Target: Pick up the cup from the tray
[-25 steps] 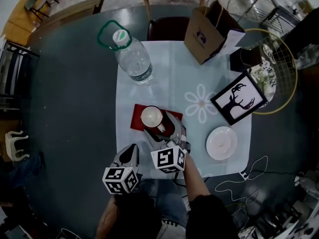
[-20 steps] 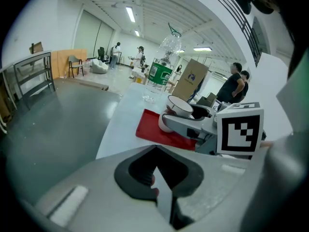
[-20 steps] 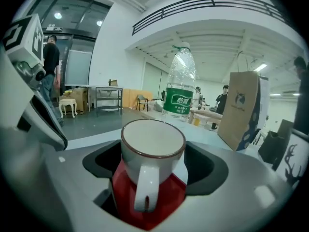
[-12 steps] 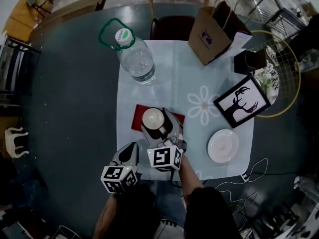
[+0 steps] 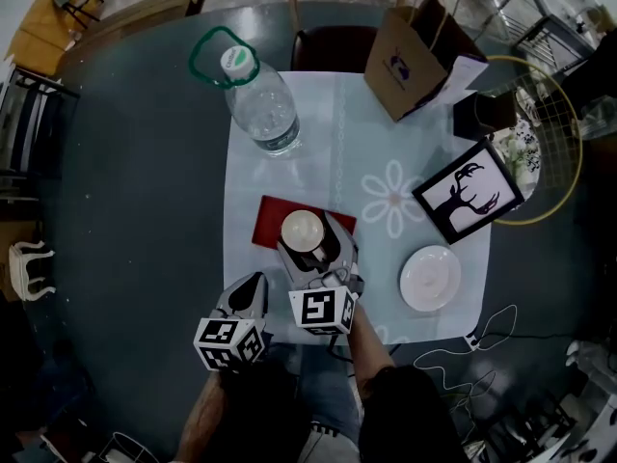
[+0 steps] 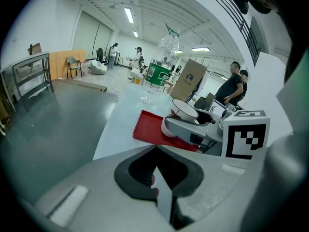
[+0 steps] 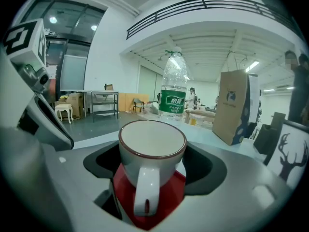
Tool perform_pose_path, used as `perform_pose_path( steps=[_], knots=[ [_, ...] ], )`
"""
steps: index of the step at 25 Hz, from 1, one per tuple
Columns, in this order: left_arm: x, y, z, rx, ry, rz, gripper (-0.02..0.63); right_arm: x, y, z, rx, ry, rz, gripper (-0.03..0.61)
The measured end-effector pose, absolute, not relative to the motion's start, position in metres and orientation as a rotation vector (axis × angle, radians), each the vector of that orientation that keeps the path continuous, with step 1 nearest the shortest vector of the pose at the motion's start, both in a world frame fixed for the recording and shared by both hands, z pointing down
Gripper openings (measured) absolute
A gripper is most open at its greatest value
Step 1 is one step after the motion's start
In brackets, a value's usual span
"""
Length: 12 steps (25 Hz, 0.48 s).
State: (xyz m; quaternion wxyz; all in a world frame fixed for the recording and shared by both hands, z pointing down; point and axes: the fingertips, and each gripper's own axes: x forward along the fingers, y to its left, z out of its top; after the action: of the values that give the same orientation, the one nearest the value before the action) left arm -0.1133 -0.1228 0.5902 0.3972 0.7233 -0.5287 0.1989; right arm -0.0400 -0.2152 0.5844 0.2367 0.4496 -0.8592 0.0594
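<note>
Item: white cup (image 5: 302, 230), maroon rim, handle turned toward you. Location: over the red tray (image 5: 270, 222), on the pale cloth (image 5: 289, 172) at the near middle of the counter (image 5: 145, 210).

Your right tongs (image 5: 308, 239): set wide, one jaw on each side of the cup, closed on its wall.

Your left tongs (image 5: 249, 295): jaws together with nothing between them, hanging just left of the right pair near the cloth's front edge, pointing down at the counter.
</note>
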Motion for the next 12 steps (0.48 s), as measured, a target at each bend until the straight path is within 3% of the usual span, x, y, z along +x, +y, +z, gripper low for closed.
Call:
perform_pose_path(
  steps=[12],
  knots=[
    [-0.072,-0.121,0.572,1.939,-1.247,0.516,0.0,0.03,-0.189,0.553,1.421,-2.236,0.155,0.417]
  ],
)
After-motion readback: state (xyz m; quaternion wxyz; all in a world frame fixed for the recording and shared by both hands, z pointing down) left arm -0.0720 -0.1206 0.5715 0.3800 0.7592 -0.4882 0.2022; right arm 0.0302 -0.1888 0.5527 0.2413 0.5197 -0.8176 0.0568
